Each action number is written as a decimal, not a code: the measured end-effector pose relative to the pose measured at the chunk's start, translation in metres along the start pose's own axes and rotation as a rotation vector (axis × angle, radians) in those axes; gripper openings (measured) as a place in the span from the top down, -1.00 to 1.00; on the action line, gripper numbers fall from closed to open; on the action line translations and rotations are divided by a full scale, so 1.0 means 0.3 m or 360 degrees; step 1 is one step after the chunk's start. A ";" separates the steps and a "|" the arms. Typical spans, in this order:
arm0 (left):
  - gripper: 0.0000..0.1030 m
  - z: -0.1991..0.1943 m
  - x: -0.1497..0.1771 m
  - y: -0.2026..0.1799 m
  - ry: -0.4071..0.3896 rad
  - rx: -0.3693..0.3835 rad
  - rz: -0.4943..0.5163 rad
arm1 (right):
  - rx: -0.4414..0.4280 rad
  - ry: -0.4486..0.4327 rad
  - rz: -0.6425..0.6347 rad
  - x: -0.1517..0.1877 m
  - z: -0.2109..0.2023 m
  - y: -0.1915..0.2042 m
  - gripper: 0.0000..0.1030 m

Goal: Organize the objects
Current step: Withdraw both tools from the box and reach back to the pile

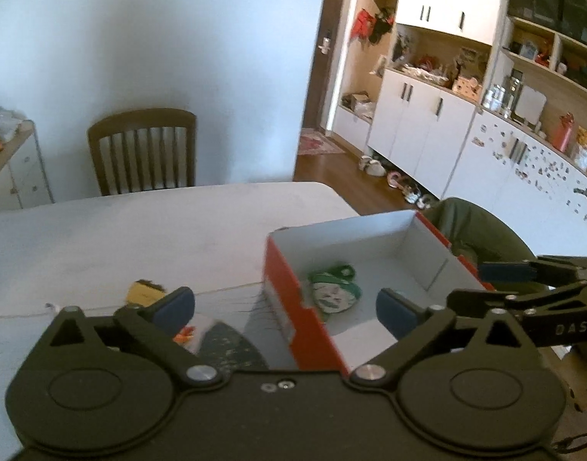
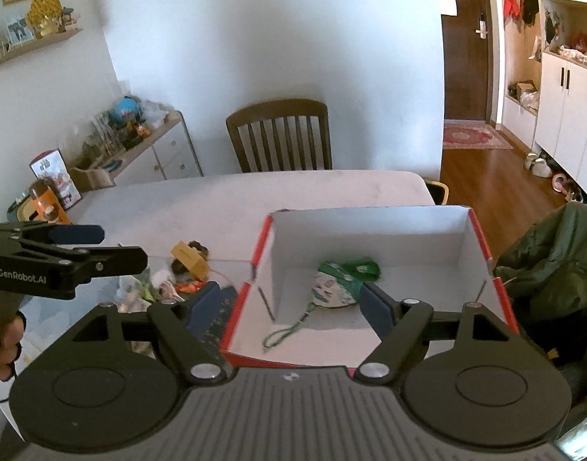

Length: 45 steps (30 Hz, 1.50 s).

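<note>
Inside the red-walled cardboard box (image 2: 370, 230), on its white floor, we are seeing the green-and-white face charm (image 2: 337, 286) lying flat with its green cord loop (image 2: 283, 332) trailing toward us. We are judging it light, soft or thin, easiest to lift by the cord or the rim. Beside the box on the pale bench (image 2: 255, 199) we are looking at a loose heap: a small tan box (image 2: 187, 257), something orange, crinkly clear wrappers, a dark speckled flat piece (image 1: 224, 345). These are probably light and slippery, so we are favouring stiff edges. We are holding the right gripper (image 2: 293, 307) wide open and empty over the box's left wall; the left gripper (image 1: 285, 311) is also spread wide, gripping nothing.
</note>
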State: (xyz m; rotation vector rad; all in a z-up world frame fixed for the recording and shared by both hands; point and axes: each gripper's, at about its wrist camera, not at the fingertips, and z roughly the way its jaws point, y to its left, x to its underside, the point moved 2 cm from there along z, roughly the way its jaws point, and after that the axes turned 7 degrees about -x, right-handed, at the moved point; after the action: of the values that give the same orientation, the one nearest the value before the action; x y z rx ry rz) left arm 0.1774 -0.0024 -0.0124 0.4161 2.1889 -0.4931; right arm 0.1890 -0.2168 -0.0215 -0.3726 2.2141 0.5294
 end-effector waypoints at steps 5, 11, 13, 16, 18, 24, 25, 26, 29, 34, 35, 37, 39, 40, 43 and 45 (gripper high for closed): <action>-0.98 -0.038 0.031 0.095 -0.0031 -0.0032 -0.0034 | -0.0002 -0.0040 -0.0004 0.010 0.012 0.083 -0.62; -0.99 -0.071 0.085 0.196 -0.0030 -0.0061 -0.0055 | -0.0003 -0.0059 -0.0023 0.017 0.042 0.177 -0.67; -0.99 -0.074 0.104 0.227 -0.0007 -0.0063 -0.0069 | 0.0003 -0.0063 -0.0034 0.023 0.054 0.206 -0.67; -0.99 -0.081 0.137 0.286 -0.0013 -0.0064 -0.0105 | 0.0010 -0.0085 -0.0058 0.037 0.073 0.254 -0.67; -0.99 -0.085 0.161 0.318 -0.0004 -0.0075 -0.0104 | 0.0000 -0.0090 -0.0071 0.045 0.082 0.281 -0.67; -0.99 -0.089 0.246 0.379 0.0027 -0.0094 -0.0041 | -0.0023 -0.0045 -0.0103 0.062 0.129 0.354 -0.68; -0.99 -0.083 0.258 0.384 0.0044 -0.0097 -0.0021 | -0.0018 -0.0038 -0.0108 0.065 0.139 0.365 -0.68; -0.99 -0.078 0.273 0.393 0.0063 -0.0107 -0.0004 | -0.0013 -0.0026 -0.0114 0.067 0.150 0.376 -0.68; -0.99 -0.058 0.316 0.422 0.0106 -0.0110 0.0005 | 0.0001 0.0016 -0.0131 0.075 0.190 0.402 -0.68; -0.99 -0.025 0.392 0.458 0.0123 -0.0102 0.0022 | -0.0009 0.0102 -0.0157 0.098 0.263 0.443 -0.68; -0.99 -0.020 0.406 0.464 0.0123 -0.0100 0.0022 | -0.0014 0.0126 -0.0167 0.103 0.283 0.451 -0.68; -0.99 0.000 0.433 0.477 0.0140 -0.0109 0.0017 | -0.0023 0.0161 -0.0188 0.116 0.317 0.467 -0.68; -0.99 0.020 0.459 0.486 0.0167 -0.0109 0.0019 | -0.0028 0.0198 -0.0216 0.130 0.356 0.484 -0.68; -0.99 0.032 0.471 0.490 0.0177 -0.0115 0.0023 | -0.0028 0.0215 -0.0226 0.134 0.374 0.491 -0.68; -0.99 0.066 0.506 0.500 0.0219 -0.0141 0.0043 | -0.0054 0.0256 -0.0258 0.145 0.432 0.516 -0.68; -0.99 0.085 0.524 0.509 0.0240 -0.0154 0.0042 | -0.0073 0.0283 -0.0271 0.148 0.472 0.530 -0.68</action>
State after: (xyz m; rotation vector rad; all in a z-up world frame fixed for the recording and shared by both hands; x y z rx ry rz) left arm 0.1694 0.1376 -0.1826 0.4412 2.3385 -0.3493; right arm 0.1848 -0.0136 -0.0989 -0.6483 2.3157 0.4705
